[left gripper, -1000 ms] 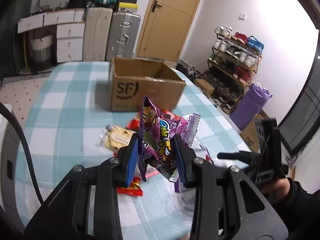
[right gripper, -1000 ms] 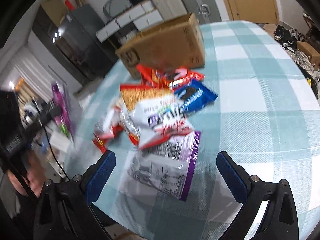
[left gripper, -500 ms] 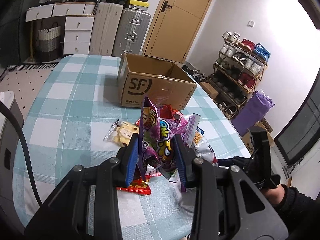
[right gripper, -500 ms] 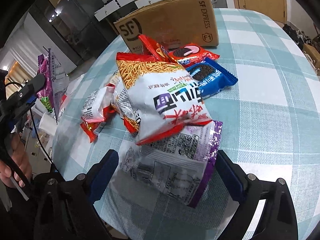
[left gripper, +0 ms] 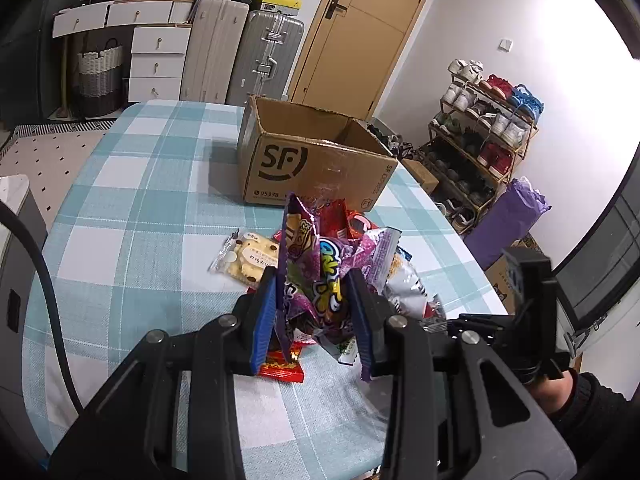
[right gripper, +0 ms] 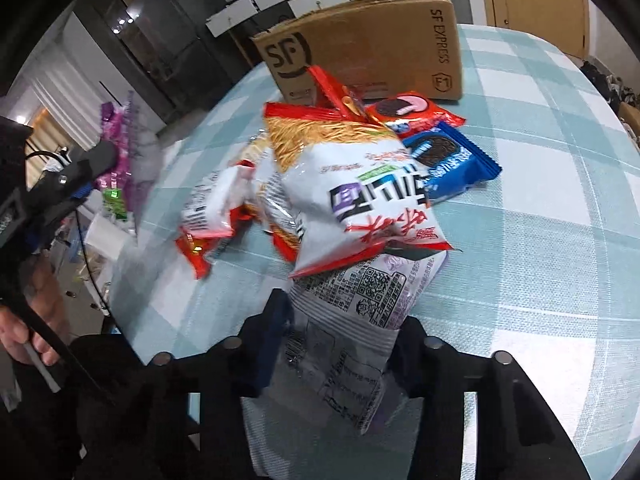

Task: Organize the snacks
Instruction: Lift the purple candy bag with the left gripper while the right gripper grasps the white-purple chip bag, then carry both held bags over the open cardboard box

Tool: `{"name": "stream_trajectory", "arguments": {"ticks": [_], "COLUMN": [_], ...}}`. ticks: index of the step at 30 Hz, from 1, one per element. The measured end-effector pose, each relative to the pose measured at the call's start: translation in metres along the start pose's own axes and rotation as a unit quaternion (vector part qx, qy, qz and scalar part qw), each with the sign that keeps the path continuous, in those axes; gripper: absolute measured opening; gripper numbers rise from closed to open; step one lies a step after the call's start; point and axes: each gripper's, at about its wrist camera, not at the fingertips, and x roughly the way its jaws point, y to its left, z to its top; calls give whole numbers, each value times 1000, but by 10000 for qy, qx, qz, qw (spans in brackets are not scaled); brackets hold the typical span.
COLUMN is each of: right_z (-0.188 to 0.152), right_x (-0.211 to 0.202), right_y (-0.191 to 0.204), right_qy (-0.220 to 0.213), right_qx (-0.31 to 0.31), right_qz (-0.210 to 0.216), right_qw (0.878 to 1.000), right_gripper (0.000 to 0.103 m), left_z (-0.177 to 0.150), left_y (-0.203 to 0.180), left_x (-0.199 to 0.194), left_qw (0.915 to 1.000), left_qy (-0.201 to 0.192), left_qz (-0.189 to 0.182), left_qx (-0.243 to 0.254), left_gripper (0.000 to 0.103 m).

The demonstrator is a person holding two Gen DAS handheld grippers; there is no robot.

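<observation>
My left gripper (left gripper: pixel 316 316) is shut on a purple candy bag (left gripper: pixel 320 276) and holds it upright above the snack pile. An open SF cardboard box (left gripper: pixel 312 160) stands beyond it on the checked table. My right gripper (right gripper: pixel 340 344) is shut on the near end of a purple-and-white snack bag (right gripper: pixel 360 320) that lies on the table. A big white-and-red noodle snack bag (right gripper: pixel 352 196) rests on its far end. Red and blue cookie packs (right gripper: pixel 452 164) lie nearer the box (right gripper: pixel 368 48). The left gripper with the purple bag (right gripper: pixel 120 148) shows at the left of the right wrist view.
A clear biscuit pack (left gripper: pixel 248 256) and a small red packet (left gripper: pixel 282 368) lie on the blue checked tablecloth (left gripper: pixel 132 220). Small red-and-white packs (right gripper: pixel 208 216) lie left of the pile. Suitcases (left gripper: pixel 240 52), drawers and a shoe rack (left gripper: pixel 484 120) stand beyond the table.
My right gripper moved forward and closed from wide open onto the purple-and-white bag. My left gripper kept hold of the purple candy bag and drew back and up a little.
</observation>
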Motion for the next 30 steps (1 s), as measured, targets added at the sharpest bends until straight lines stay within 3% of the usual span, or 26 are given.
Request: {"name": "stream_trajectory", "arguments": {"ticks": [4, 17, 22, 30], "right_z": [0, -8, -7, 1], "right_x": [-11, -48, -74, -103], "right_y": [7, 13, 19, 14], "right_qy": [-224, -616, -1220, -1885], "right_qx": [-63, -79, -195, -152], "right_qz": [254, 942, 1241, 1235], "right_qw": [9994, 9936, 9845, 9742], "right_gripper": [31, 30, 30, 30], "left_z": [-2, -3, -4, -1], "left_y": [1, 2, 0, -6], "left_x": [0, 3, 4, 3], "left_qw": [10000, 10000, 10000, 9997], "left_qy": [-4, 46, 51, -46], "left_qz": [27, 51, 63, 212], "left_qx": [8, 9, 42, 98], "left_gripper": [32, 32, 32, 32]}}
